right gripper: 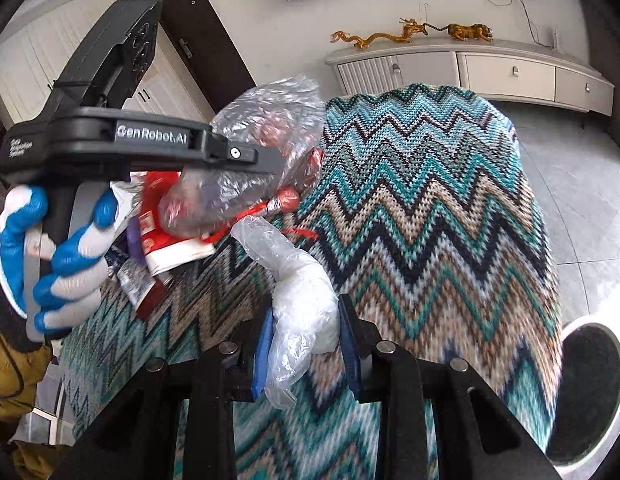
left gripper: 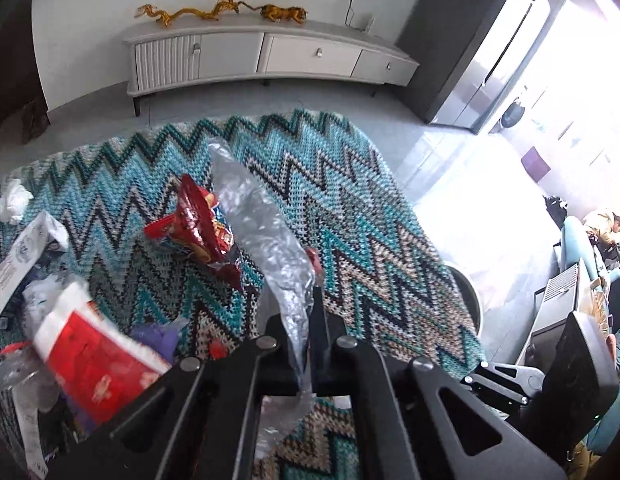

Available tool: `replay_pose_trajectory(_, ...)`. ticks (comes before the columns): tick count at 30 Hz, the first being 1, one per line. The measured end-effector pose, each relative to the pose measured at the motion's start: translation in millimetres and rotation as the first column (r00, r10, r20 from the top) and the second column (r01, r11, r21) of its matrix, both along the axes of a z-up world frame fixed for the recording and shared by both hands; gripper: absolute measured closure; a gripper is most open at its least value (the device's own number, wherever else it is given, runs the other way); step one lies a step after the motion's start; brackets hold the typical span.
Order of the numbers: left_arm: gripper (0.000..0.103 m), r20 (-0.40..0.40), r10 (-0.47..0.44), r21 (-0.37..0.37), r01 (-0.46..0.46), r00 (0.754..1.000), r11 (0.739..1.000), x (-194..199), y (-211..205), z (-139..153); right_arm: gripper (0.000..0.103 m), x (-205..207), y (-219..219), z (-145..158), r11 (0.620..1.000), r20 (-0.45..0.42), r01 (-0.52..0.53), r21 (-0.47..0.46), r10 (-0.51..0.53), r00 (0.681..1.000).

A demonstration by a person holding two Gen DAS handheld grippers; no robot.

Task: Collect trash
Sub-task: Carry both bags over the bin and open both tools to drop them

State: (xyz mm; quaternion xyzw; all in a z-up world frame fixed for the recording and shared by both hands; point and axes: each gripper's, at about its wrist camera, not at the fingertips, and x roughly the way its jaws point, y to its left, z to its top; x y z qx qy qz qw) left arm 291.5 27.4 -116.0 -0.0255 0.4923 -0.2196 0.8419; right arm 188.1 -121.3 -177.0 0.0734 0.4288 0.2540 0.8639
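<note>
My left gripper (left gripper: 300, 296) is shut on a crumpled clear plastic bag (left gripper: 258, 216), held above the zigzag-knit table cover (left gripper: 349, 208); the bag also shows in the right wrist view (right gripper: 266, 136), hanging from the left gripper's fingers (right gripper: 266, 158). My right gripper (right gripper: 306, 320) is shut on a clear plastic glove with white wadding (right gripper: 298, 304), above the cover (right gripper: 429, 208). A red snack wrapper (left gripper: 198, 224) lies on the cover. A red and white packet (left gripper: 94, 352), white papers (left gripper: 22, 256) and other litter lie at the left.
A round bin with a white rim (right gripper: 589, 392) stands on the floor at the right of the table; its rim also shows in the left wrist view (left gripper: 469, 300). A white TV cabinet (left gripper: 270, 56) stands against the far wall. A crumpled white tissue (left gripper: 12, 200) lies at the far left.
</note>
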Motion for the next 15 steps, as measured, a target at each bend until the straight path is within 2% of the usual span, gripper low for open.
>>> replay_pose_trajectory(8, 0.102, 0.128, -0.013, -0.025, 0.016, 0.992, 1.0, -52.5, -3.0, 70.8, 0.074, -48.3, -19.2, 32.8, 0.998, 0.068, 0.062, 0.025, -0.064, 0.996)
replay_pose_trajectory(11, 0.102, 0.167, -0.05, -0.029, 0.056, 0.985, 0.998, -71.5, -23.4, 93.9, 0.074, -68.7, -38.6, 47.7, 0.993, 0.1, 0.115, 0.03, -0.117, 0.988)
replay_pose_trajectory(15, 0.102, 0.174, -0.119, -0.036, 0.127, 0.978, 0.991, -84.7, -72.1, 105.3, 0.074, -96.5, -82.5, 57.0, 0.976, 0.121, 0.216, 0.029, -0.218, 0.968)
